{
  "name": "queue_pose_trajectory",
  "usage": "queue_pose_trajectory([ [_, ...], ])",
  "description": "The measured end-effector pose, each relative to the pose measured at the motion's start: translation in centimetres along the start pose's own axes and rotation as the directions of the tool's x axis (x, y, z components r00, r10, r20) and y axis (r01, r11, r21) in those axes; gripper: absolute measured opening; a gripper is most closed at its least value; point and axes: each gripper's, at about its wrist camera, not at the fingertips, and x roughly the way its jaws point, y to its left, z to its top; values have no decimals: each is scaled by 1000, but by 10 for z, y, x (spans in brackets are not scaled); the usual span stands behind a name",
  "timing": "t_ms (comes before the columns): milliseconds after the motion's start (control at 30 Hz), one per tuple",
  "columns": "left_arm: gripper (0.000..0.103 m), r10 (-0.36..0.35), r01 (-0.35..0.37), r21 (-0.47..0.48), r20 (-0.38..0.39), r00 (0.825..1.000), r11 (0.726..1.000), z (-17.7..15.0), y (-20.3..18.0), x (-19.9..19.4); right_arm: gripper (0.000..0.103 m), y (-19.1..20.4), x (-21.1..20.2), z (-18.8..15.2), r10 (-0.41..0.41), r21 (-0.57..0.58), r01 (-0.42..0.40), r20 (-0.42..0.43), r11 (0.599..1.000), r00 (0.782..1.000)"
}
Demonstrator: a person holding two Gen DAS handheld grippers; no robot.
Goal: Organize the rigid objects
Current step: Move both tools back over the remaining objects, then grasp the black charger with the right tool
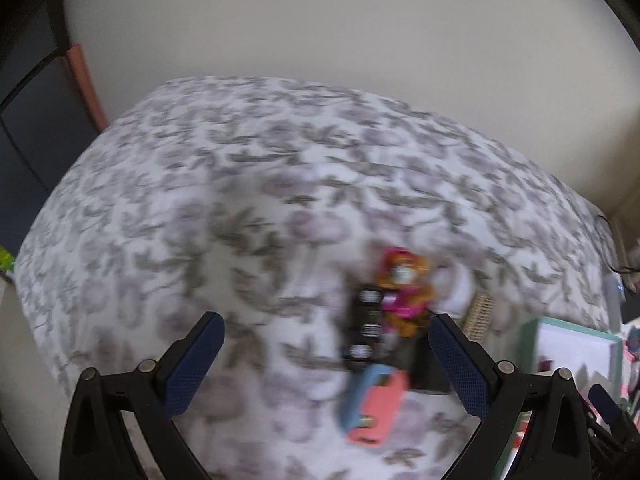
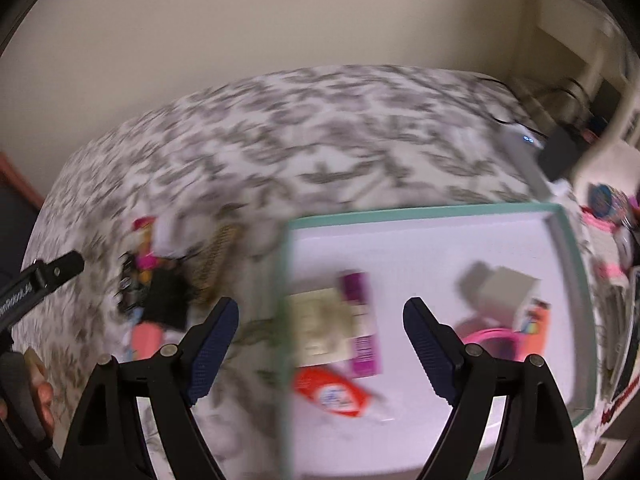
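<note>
Right wrist view: right claw (image 2: 320, 340) spread wide, empty, above the tray (image 2: 420, 212).

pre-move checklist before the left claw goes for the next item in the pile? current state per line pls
1. Left claw open and holding nothing: ok.
2. Right claw open and holding nothing: ok.
3. Pile is within the left claw's view, with the salmon case nearest and low between the tips: ok.
4. Target is separated from its neighbours: not ok. The orange and pink toy figure and the black block crowd each other.
5. Teal-rimmed tray has bare floor left for another item: ok.
6. Images sharp enough to judge a grip point: not ok, both views are motion-blurred.
</note>
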Motion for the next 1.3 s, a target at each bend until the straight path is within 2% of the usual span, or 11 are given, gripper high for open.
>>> queue_pose_trajectory([
  [100,103,24,-24,-11,-11,1000,1000,-2,21,4,85,27,3,-2,21,-50,-21,-7,999,1000],
  [333,103,19,-21,-30,-56,998,999,-10,40,16,85,70,21,-7,77,-104,-80,-34,991,996],
  [567,103,-11,1,-83,-129,992,997,-15,45,45,85,87,41,-5,111,-90,-117,-67,989,992],
  [733,103,-1,-17,-109,-169,986,994,-16,49,62,84,97,53,-3,112,-93,-119,-79,988,991],
  [933,103,20,-44,-112,-212,977,993,-18,52,76,63,113,68,-1,90,-130,-102,-96,986,991],
  [1000,103,13,-40,-118,-217,976,992,-17,53,78,61,117,71,-1,62,-144,-74,-83,987,995],
  [1067,103,15,-43,-121,-223,975,992,-17,54,80,52,120,71,-1,42,-163,-53,-69,985,997],
  [1200,103,17,-47,-120,-235,972,992,-17,53,81,34,121,69,-2,57,-166,-70,-81,984,995],
  [1300,103,-3,-26,-117,-248,969,993,-21,48,81,31,119,68,-5,58,-164,-72,-91,984,994],
])
